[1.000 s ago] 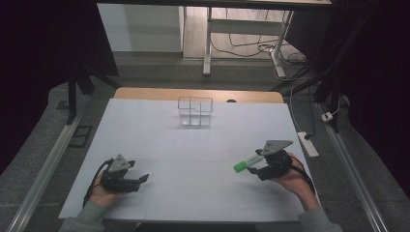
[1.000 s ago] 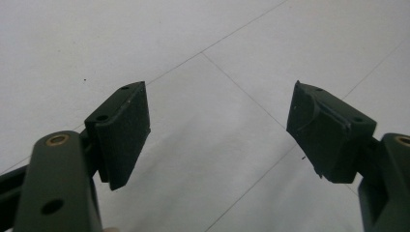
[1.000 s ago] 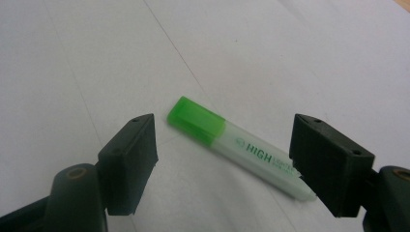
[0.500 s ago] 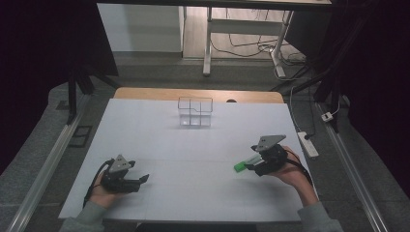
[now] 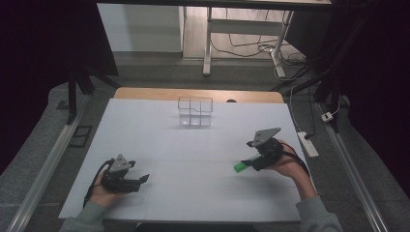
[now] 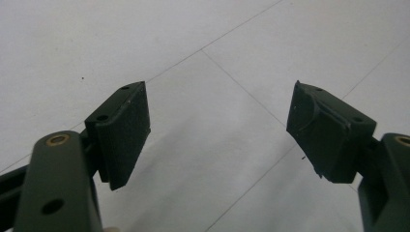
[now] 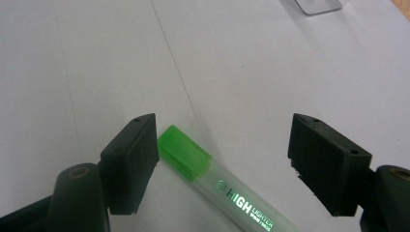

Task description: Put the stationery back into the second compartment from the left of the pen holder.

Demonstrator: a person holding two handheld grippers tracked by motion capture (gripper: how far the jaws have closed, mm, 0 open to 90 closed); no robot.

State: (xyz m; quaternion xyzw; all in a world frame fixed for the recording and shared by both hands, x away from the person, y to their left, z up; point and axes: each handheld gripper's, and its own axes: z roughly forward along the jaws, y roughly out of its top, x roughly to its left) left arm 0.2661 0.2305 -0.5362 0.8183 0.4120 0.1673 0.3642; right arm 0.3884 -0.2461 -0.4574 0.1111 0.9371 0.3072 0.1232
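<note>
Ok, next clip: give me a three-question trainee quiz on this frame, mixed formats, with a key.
1. True or false: the right tongs are clamped shut on the green highlighter.
2. Multiple choice: where does the clear compartment box stand?
A. next to the left tongs
B. at the far middle of the white table
C. on the floor
3. Fill in: the word printed on the highlighter's barrel begins with "____".

Key
1. False: the jaws are spread wide, with the highlighter lying on the table between them, its cap close to one jaw.
2. B
3. HIGH
</note>
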